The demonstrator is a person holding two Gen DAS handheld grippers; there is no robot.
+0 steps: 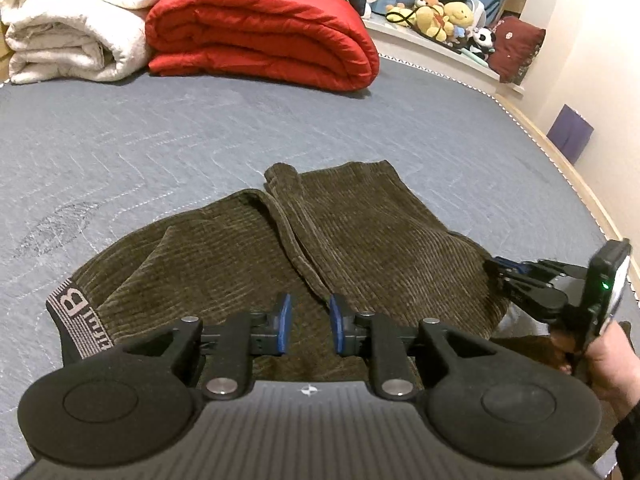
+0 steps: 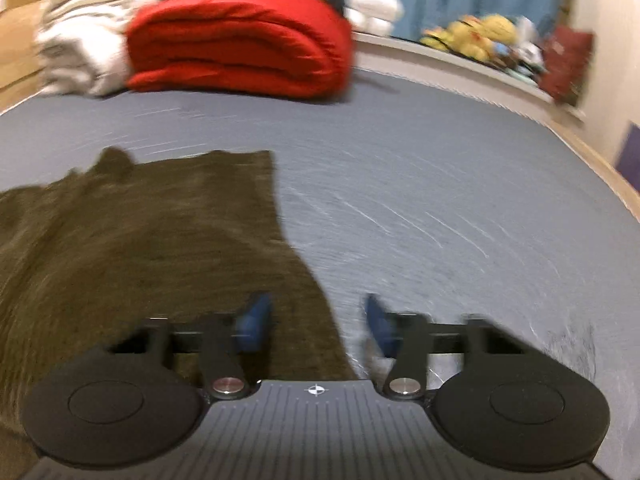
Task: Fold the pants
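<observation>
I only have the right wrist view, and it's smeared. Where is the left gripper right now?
Observer: The left gripper hangs over the near middle of the pants. Its pads are apart, with nothing pinched.
Operator: I can't find the waistband. Where is it?
Observer: The waistband, grey with a large letter B, is at the pants' near left corner, to the left of that gripper.
Operator: Do the pants lie flat?
Observer: Not quite. A raised seam fold runs from the far edge down toward the left gripper.
</observation>
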